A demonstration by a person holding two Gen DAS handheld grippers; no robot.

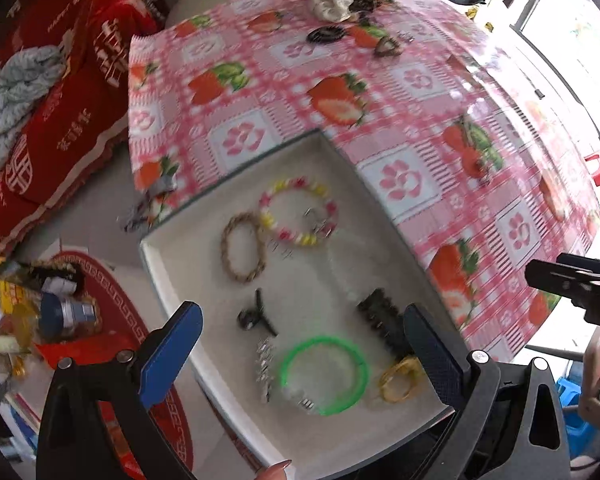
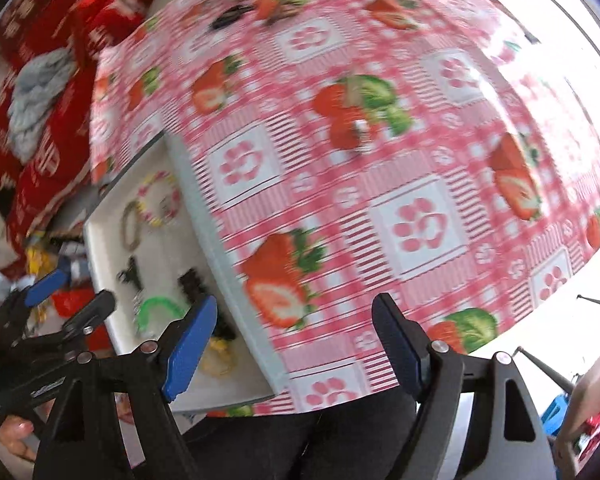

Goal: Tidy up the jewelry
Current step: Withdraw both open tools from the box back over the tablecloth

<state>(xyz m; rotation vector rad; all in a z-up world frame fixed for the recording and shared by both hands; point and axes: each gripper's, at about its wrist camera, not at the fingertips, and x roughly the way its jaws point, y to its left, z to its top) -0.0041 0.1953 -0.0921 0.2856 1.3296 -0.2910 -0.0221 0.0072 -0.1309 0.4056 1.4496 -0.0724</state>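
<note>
A white tray [image 1: 188,248] sits at the near left corner of the strawberry-print table [image 1: 420,92]. It holds a green bangle [image 1: 324,374], a yellow ring bracelet [image 1: 398,378], a black claw clip [image 1: 380,320], a small black clip [image 1: 256,316], a brown beaded bracelet [image 1: 242,252] and a pink-and-yellow bead bracelet [image 1: 300,216]. My left gripper [image 1: 304,360] hovers wide open above the green bangle, with nothing between its fingers. My right gripper [image 2: 292,350] is open and empty over the tablecloth, just right of the tray [image 2: 100,240]. More pieces lie at the table's far end: a cream scrunchie [image 1: 330,0] and a black hair tie [image 1: 326,34].
A small red item [image 1: 476,160] lies on the cloth to the right of the tray. Red cushions and boxes [image 1: 52,80] stand to the left, and bottles and clutter [image 1: 60,312] sit on a red mat below. The person's dark trousers [image 2: 300,440] are at the near table edge.
</note>
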